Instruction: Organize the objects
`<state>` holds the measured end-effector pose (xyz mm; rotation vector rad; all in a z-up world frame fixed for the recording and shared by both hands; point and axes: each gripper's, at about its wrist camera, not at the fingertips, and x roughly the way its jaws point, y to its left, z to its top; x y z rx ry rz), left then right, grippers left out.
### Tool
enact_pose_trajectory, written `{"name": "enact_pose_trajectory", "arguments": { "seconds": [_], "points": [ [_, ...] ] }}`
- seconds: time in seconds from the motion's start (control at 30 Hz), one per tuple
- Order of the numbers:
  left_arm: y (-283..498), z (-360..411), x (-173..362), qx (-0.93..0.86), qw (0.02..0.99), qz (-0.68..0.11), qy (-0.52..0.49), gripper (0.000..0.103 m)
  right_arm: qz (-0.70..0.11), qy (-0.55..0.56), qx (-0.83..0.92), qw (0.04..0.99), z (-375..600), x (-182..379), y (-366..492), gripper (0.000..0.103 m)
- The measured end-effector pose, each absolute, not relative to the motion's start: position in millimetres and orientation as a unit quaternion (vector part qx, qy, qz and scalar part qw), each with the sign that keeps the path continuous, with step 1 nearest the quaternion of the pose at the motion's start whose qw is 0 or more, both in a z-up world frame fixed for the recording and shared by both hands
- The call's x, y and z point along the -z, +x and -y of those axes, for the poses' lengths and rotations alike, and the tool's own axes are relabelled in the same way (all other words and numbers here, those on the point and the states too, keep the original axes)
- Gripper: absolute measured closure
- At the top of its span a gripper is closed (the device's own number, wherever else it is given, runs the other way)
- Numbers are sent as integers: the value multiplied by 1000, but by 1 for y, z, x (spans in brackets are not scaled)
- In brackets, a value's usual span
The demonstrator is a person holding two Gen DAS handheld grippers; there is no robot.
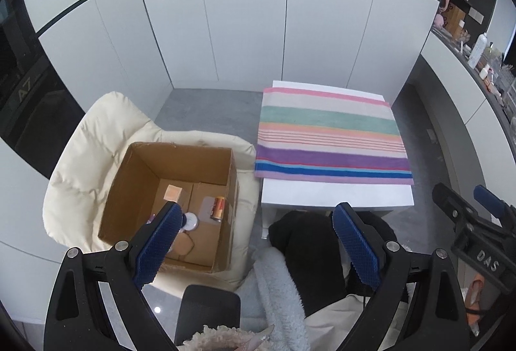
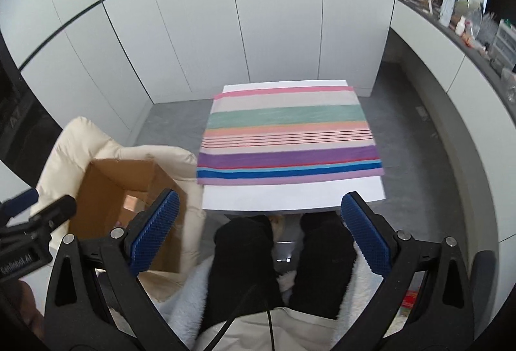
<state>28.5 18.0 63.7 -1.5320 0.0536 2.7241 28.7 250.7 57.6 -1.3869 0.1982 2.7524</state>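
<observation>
Cardboard box (image 1: 174,205) taken as landmark: sat open-topped on a cream padded chair (image 1: 84,157), flaps out of the way, brown inner walls in plain view from the left wrist camera. Down on the box floor lay a small orange can (image 1: 218,208) on its side near the right wall, a round white lid or jar (image 1: 191,221) just left of it, and a peach square label (image 1: 172,192) stuck toward the back. Partly hidden behind a blue pad at the near left of the floor: something small and pink, too little shown to name.

Right of the box, apart from the chair by a narrow strip of grey floor, stood a white table (image 1: 335,194) under a striped towel (image 1: 332,135), bands of pink, green, orange, purple and blue, spread flat, front edge of the table left bare. Nothing else seen on the towel.

Left gripper (image 1: 254,241) hung above the near right corner of the box, jaws spread wide, nothing between the blue pads; one pad over the box floor, the other over a black-clad knee. Right gripper (image 2: 258,231) held further right of the box, in front of the table's near edge, jaws likewise spread wide and empty, framing both dark knees and a fleecy white coat hem. From the right wrist view, box (image 2: 129,196) at far left, somewhat blurred, contents not made out.
</observation>
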Motion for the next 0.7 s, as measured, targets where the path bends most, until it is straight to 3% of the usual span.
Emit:
{"name": "enact_pose_trajectory", "arguments": {
  "seconds": [0.7],
  "points": [
    [56, -20, -59, -871, 11, -37, -490, 7, -36, -460, -887, -7, -224, -60, 59, 1]
  ]
}}
